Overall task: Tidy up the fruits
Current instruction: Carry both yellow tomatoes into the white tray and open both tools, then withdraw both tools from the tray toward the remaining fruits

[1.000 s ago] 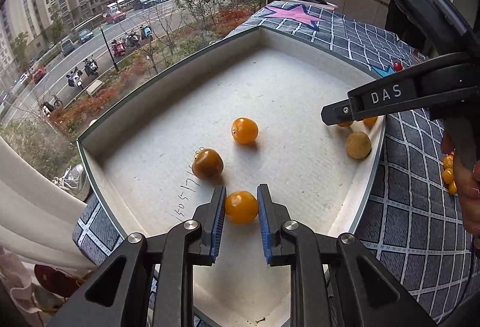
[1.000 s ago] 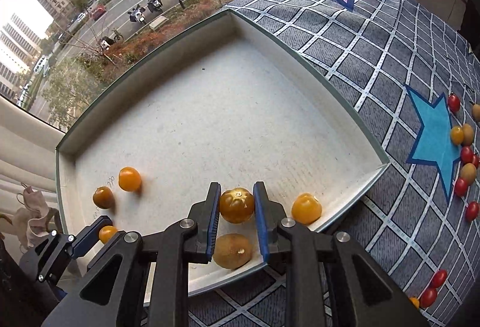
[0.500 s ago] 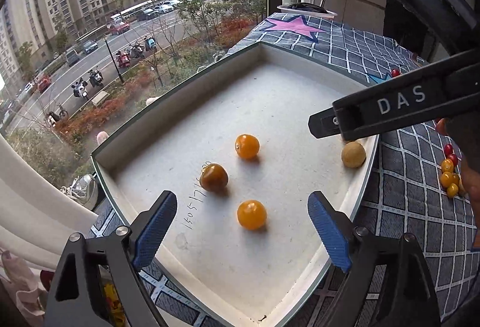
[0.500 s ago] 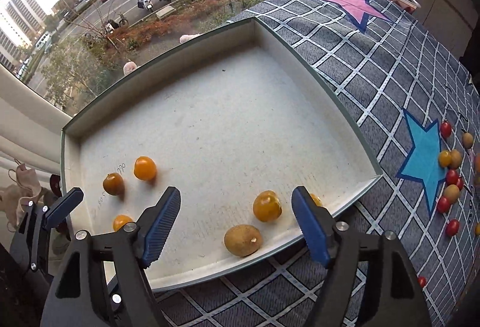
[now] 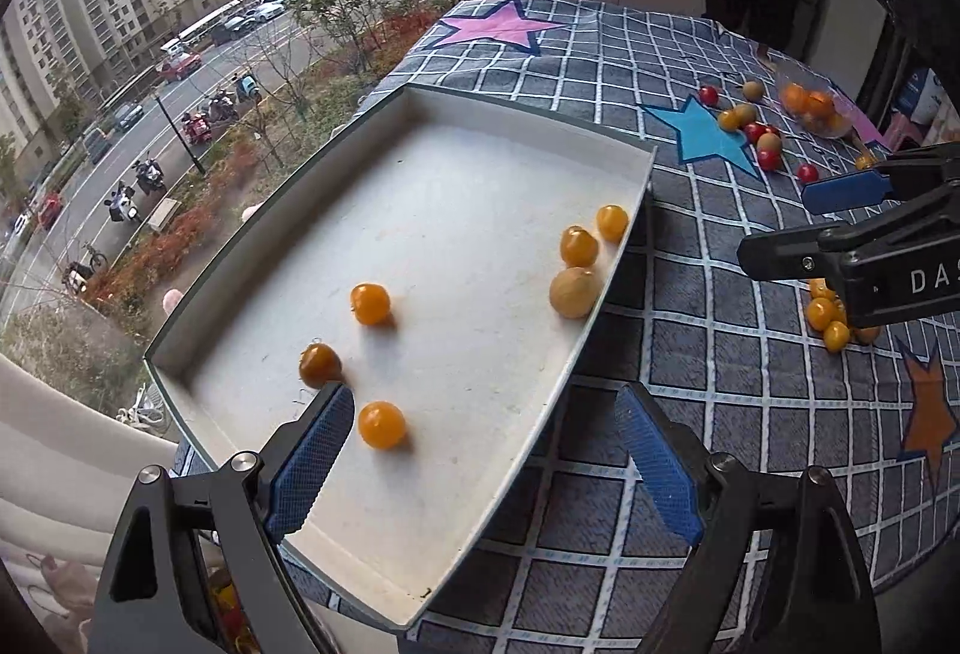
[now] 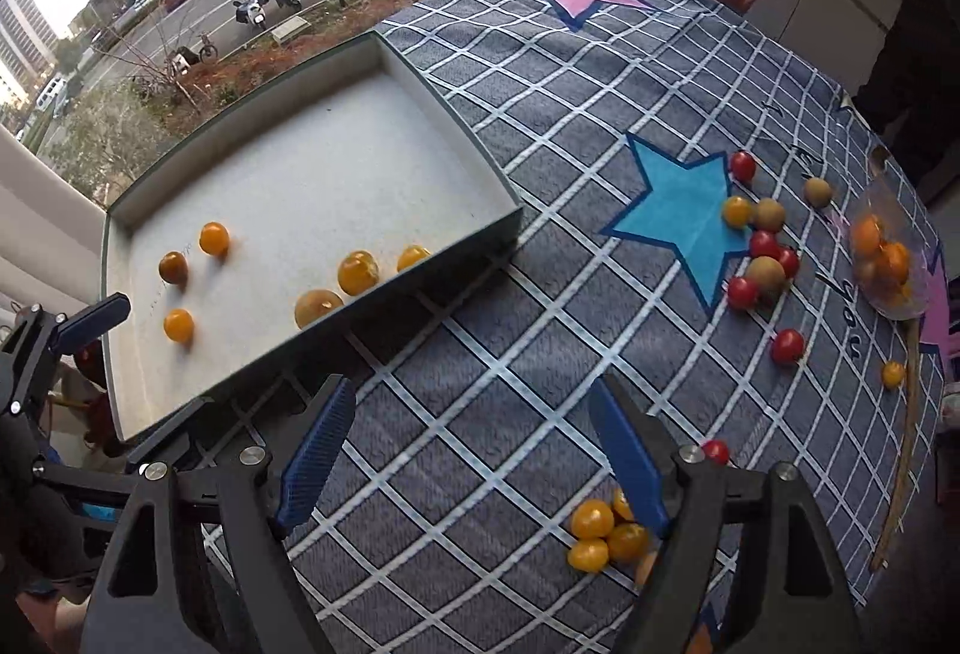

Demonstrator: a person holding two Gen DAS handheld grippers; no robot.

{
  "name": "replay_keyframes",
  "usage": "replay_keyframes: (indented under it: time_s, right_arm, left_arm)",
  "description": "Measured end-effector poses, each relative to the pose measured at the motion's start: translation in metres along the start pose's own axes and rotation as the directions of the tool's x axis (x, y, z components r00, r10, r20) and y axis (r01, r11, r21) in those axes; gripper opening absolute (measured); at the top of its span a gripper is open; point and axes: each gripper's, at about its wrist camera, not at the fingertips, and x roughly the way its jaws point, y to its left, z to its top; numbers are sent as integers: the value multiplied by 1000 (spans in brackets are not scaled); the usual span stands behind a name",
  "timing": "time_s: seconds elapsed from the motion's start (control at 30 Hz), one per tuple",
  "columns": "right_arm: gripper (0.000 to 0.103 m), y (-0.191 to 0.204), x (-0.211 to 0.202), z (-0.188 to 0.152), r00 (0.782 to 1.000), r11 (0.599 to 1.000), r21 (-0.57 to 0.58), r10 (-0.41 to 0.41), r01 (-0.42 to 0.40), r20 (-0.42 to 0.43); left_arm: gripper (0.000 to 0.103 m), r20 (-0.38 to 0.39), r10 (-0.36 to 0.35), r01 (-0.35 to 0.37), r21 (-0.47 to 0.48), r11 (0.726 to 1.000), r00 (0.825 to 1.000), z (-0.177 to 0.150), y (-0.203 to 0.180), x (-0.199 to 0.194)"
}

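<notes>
Released orange fruit [image 5: 381, 424] beside left hand-held gripper [image 5: 480, 465]

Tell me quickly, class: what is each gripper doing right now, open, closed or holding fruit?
Left gripper: jaws just opened, holding nothing; small orange fruit lies loose in the white tray.
Right gripper: jaws just opened, empty, above the checked cloth.

Orange fruits [image 5: 370, 303] and one tan fruit [image 5: 575, 292] lie in a white tray [image 5: 456, 186]. Grey-blue checked cloth [image 6: 540, 306] with pink and blue stars carries red fruits [image 6: 763, 244].
</notes>
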Motion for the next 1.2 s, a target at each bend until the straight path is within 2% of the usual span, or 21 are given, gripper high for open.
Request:
replay_keyframes:
  time_s: [0.23, 0.4, 0.73, 0.97, 1.2]
  right_arm:
    - [83, -39, -12, -40, 998, 998, 36, -56, 56, -7]
    - [83, -66, -12, -67, 995, 993, 70, -92, 94, -25]
    - [83, -125, -8, -117, 993, 971, 215, -96, 107, -64]
    - [83, -143, -5, -123, 998, 956, 288, -50, 58, -36]
    - [83, -130, -6, -112, 1000, 972, 234, 3, -1, -11]
  left_arm:
    - [90, -12, -45, 46, 107, 993, 999, 11, -49, -2]
    - [90, -49, -76, 83, 148, 986, 996, 15, -78, 9]
    - [90, -116, -133, 155, 208, 966, 984, 19, -133, 33]
    - [90, -130, -137, 166, 248, 954, 982, 24, -159, 46]
    - [90, -127, -159, 188, 267, 945, 979, 21, -171, 39]
